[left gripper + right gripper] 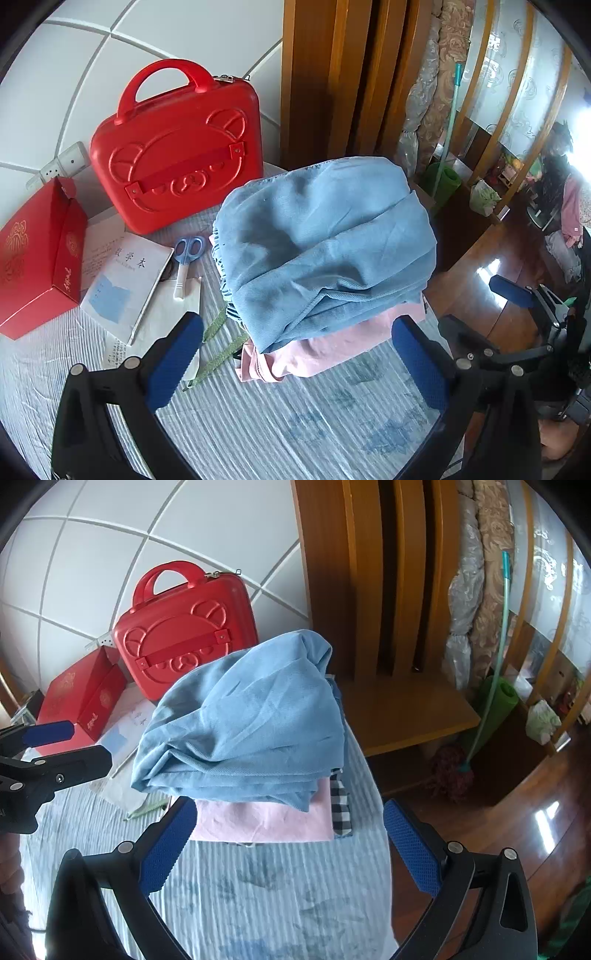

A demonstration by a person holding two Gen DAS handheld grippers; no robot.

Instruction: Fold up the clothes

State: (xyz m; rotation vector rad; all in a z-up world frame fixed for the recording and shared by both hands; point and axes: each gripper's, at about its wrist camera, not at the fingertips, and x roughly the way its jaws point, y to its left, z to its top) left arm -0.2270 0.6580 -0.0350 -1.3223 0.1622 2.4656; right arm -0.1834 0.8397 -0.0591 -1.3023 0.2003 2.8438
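A folded light-blue garment (325, 243) lies on top of a folded pink garment (332, 350) on the striped bed sheet (258, 424). It also shows in the right wrist view (243, 723), above the pink garment (266, 821) and a black-and-white checked cloth (340, 805). My left gripper (299, 332) is open, empty, just in front of the pile. My right gripper (291, 819) is open, empty, just in front of the pile. The left gripper also shows in the right wrist view (51, 753) at the far left, and the right gripper (517, 295) shows at the right of the left wrist view.
A red case (177, 155) stands against the tiled wall. A red box (37, 258), an exercise book (125, 280), scissors (186, 258) and papers lie left of the pile. A wooden headboard (369, 590) and shelf (406, 716) are behind; the floor (517, 830) drops off right.
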